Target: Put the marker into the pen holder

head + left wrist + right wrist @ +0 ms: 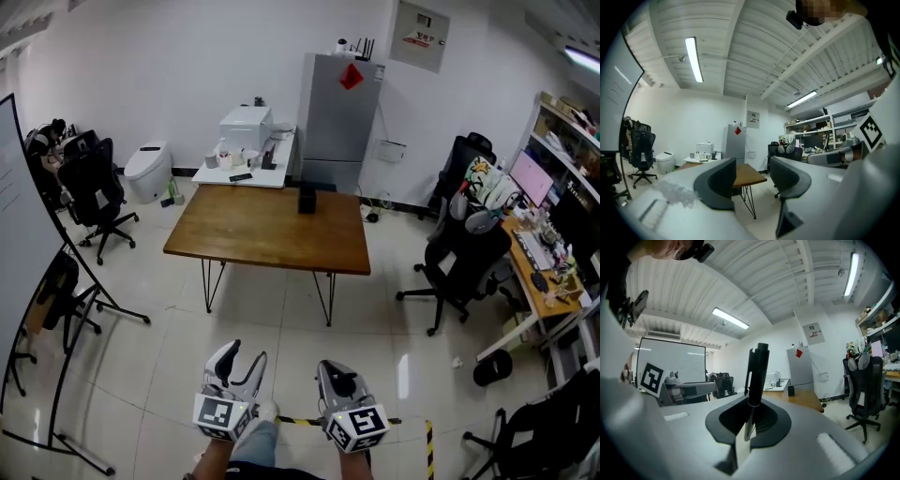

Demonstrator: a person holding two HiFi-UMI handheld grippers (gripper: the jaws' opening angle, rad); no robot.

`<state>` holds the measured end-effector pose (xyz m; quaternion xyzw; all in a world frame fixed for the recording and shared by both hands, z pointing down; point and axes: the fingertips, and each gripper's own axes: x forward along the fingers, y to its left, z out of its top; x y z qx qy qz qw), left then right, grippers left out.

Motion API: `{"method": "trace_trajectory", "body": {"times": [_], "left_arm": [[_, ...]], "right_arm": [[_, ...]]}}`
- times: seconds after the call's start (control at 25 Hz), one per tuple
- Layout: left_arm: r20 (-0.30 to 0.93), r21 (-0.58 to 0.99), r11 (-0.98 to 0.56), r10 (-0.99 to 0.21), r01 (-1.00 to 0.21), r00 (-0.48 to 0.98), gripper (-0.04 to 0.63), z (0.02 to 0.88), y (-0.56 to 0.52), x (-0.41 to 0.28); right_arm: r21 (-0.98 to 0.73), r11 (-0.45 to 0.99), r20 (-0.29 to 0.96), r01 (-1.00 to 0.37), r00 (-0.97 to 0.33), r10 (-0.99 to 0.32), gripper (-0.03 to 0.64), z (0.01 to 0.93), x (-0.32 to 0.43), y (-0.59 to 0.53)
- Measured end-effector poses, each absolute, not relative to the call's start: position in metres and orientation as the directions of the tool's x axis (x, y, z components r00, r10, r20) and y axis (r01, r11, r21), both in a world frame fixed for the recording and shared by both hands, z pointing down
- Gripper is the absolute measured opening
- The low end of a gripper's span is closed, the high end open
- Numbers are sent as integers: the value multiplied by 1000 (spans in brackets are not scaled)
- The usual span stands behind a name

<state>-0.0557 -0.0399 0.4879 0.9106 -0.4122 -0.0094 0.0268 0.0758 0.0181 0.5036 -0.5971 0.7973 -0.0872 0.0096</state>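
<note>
The right gripper [749,420] has its fingers pressed together on the marker [757,373], which stands upright out of them, pinched near its lower end with most of its length free above; the left gripper [752,180] has its fingers spread with nothing between them (only the far room shows through the gap); both are held low and close to the body, well apart from the goal.

The pen holder [307,200] looks to be the small dark box on the wooden table [253,234], close to that table's far edge.

Risks, as I judge them: so low a pinch leaves a long lever, so a bump or a quick swing on the way could tilt the marker or let it slide out; the holder is small and likely light, so a marker that strikes its rim off-centre could knock it over or push it toward the far edge.

Open floor [281,328] lies between the person and the table's near edge; the whiteboard stand [94,300] spreads its legs at the left; an office chair [459,272] sits at the right; reaching the holder means leaning across the tabletop or walking round a side.
</note>
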Motion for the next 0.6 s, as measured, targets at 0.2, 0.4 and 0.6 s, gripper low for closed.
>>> {"method": "trace_trajectory", "body": {"times": [0.2, 0.4, 0.6], "left_arm": [[-57, 43, -706, -709, -707, 703, 223, 462, -154, -24], [-79, 73, -720, -694, -690, 716, 207, 443, -255, -18], [-20, 87, -718, -694, -691, 719, 204, 468, -335, -8]], "right_arm": [[-85, 285, 63, -955, -291, -955, 5, 473, 91, -109], [-84, 300, 72, -950, -306, -949, 5, 454, 91, -207], [-114, 259, 136, -959, -274, -952, 5, 480, 121, -274]]}}
